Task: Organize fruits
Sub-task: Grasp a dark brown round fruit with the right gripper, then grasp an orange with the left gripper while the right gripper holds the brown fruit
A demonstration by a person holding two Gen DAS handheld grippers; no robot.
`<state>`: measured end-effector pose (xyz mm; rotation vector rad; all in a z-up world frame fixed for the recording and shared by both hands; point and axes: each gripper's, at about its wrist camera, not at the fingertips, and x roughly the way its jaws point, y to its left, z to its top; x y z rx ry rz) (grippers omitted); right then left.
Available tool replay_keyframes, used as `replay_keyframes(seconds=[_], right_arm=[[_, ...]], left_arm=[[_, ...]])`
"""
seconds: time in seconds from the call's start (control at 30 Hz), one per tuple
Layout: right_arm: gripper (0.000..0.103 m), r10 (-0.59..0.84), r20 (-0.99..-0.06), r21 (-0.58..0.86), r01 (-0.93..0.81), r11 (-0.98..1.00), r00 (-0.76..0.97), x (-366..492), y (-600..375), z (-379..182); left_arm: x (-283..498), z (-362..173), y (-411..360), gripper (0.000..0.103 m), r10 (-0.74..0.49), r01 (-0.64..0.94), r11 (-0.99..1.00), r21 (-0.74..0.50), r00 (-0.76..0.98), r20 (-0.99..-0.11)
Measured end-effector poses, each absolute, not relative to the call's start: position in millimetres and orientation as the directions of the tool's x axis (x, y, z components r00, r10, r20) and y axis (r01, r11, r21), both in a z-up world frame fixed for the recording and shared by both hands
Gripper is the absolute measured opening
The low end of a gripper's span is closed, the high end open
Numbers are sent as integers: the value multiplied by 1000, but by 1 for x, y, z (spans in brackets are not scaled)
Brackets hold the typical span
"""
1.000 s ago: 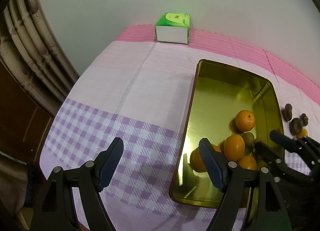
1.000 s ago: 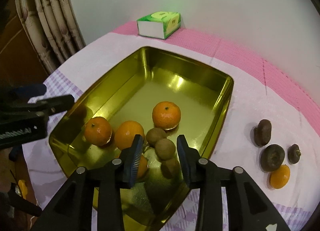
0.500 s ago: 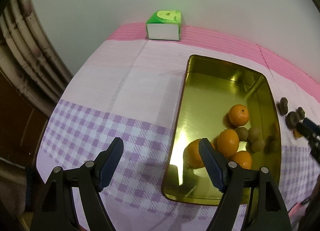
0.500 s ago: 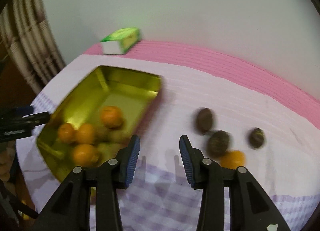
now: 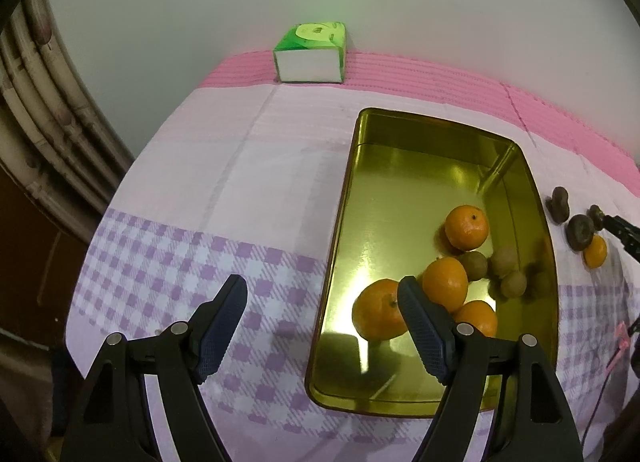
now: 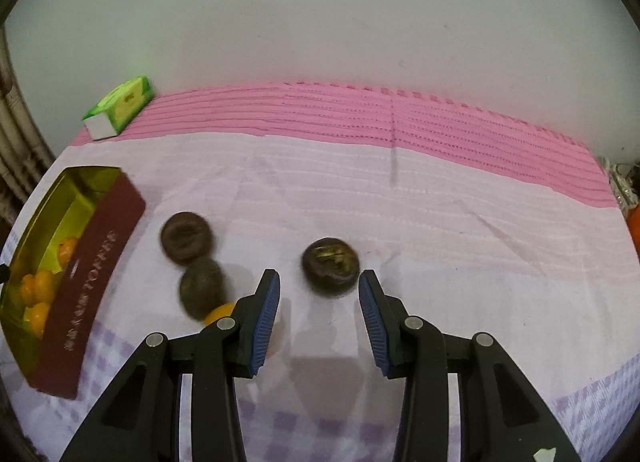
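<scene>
**Inspector:** Checking the right gripper (image 6: 318,318) first. What is its condition?

**Assistant:** Jaws apart, nothing clamped. 1 dark brown fruit (image 6: 330,266) lies on the tablecloth (image 6: 460,229) just ahead of the fingertips, in line with the gap, not touching either pad as far as can be seen.

**Inspector:** Other loose fruit?

**Assistant:** At 10 o'clock from that gripper, 2 more dark fruits (image 6: 187,237) (image 6: 201,287) sit close together, slightly blurred. An orange (image 6: 219,312) lies partly hidden behind the left finger.

**Inspector:** And the tin?

**Assistant:** The gold tray (image 5: 420,141) sits at 1 o'clock from the left gripper (image 5: 320,326). It holds 4 oranges (image 5: 467,227) and 3 small brown-green fruits (image 5: 473,266), all bunched in the near right part.

**Inspector:** Left gripper?

**Assistant:** Spread wide, empty, held above the checked cloth and the tray's near-left edge.

**Inspector:** Anything else?

**Assistant:** A green tissue box (image 5: 310,53) at 12 o'clock, against the wall.
</scene>
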<state>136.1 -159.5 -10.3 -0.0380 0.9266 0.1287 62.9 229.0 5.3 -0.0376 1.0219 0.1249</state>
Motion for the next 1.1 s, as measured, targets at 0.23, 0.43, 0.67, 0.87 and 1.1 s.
replay_keyframes(seconds=[0.23, 0.43, 0.67, 0.87, 1.1], right_arm=[[39, 128, -805, 46, -154, 987, 579, 153, -165, -27], [39, 152, -809, 62, -175, 983, 568, 157, -165, -35], [37, 147, -792, 62, -163, 985, 592, 147, -171, -33], [37, 104, -786, 55, -98, 994, 609, 129, -197, -35], [37, 24, -786, 4, -33, 999, 618, 100, -232, -37]], left_arm=[[65, 4, 223, 78, 87, -107, 994, 35, 525, -846], [66, 5, 204, 78, 83, -77, 996, 49, 526, -846], [68, 20, 156, 78, 19, 26, 999, 39, 544, -839], [70, 28, 96, 78, -74, 159, 987, 17, 546, -834], [72, 15, 21, 78, -178, 309, 951, -19, 495, -850]])
